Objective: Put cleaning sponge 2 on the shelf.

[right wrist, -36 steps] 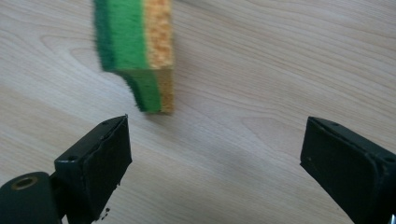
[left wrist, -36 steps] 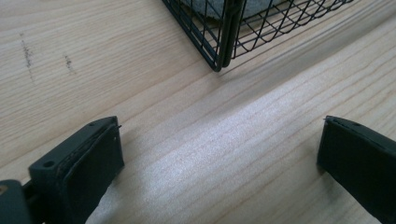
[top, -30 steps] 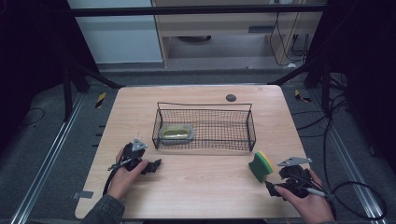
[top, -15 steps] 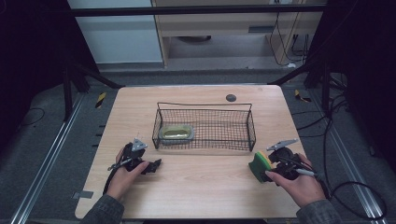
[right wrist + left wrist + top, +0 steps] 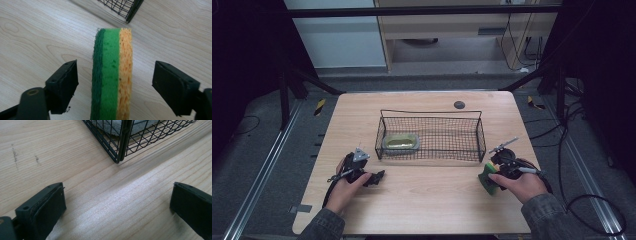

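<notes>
Light wooden table [image 5: 422,210]: black wire basket [image 5: 430,115] centre. Right gripper [image 5: 113,82], jaws just closing, straddles upright green-and-yellow sponge [image 5: 112,75] untouched at the right edge. Left gripper [image 5: 117,202] rests gaping, empty.

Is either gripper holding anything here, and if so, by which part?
Nothing is held yet. The right gripper has been closing around the upright sponge, with gaps at both flat faces. The left gripper is open over bare table.

Right claw [image 5: 113,82] jaws have been closing, pads apart; left claw [image 5: 117,207] gapes wide
</notes>
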